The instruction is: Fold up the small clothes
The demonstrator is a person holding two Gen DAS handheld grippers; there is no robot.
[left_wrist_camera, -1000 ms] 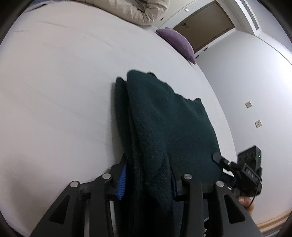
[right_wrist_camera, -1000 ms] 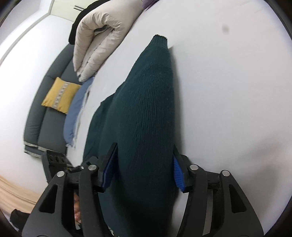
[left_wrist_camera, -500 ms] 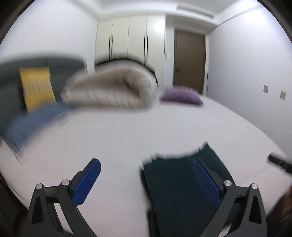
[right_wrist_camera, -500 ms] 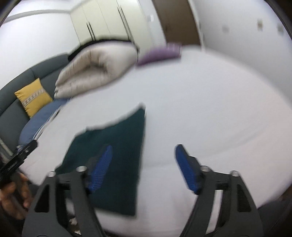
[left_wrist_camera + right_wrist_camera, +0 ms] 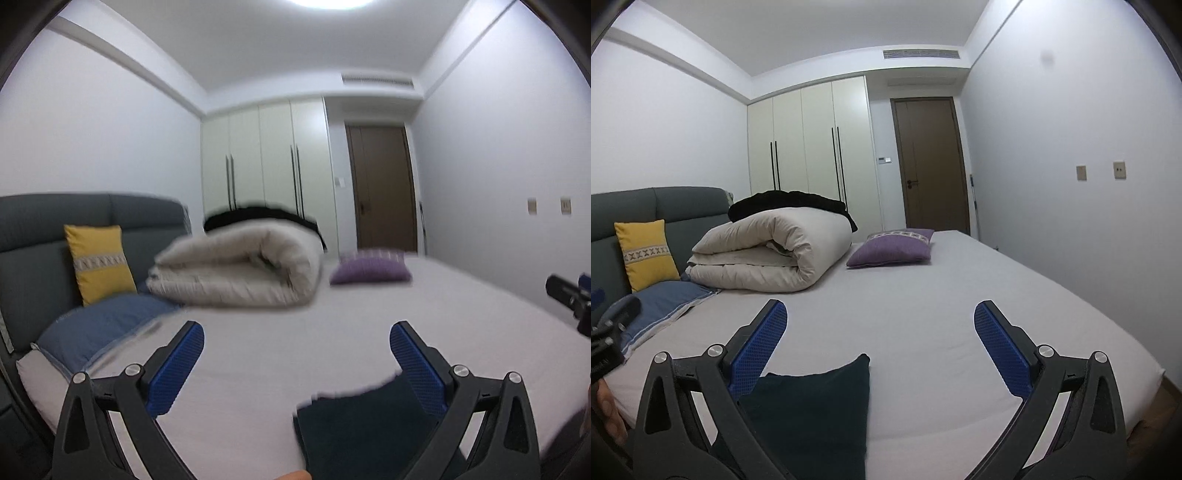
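A dark green knitted garment [image 5: 816, 413] lies folded flat near the front edge of the bed; it also shows in the left wrist view [image 5: 365, 424] at the lower right. My left gripper [image 5: 295, 363] is open and empty, raised above the bed, with the garment below its right finger. My right gripper [image 5: 879, 349] is open and empty, raised, with the garment below its left finger. Both point along the bed toward the far wall.
The bed sheet [image 5: 923, 295] is pale grey. A rolled beige duvet [image 5: 768, 254] with a black cloth on top, a purple cushion [image 5: 890, 249], a yellow cushion [image 5: 646, 253] and a blue pillow [image 5: 665, 299] lie at the far and left side. The right bed edge [image 5: 1137, 354] drops off.
Both grippers were shut on the green garment a second ago. They have let go, opened wide and lifted back, leaving it folded on the bed.
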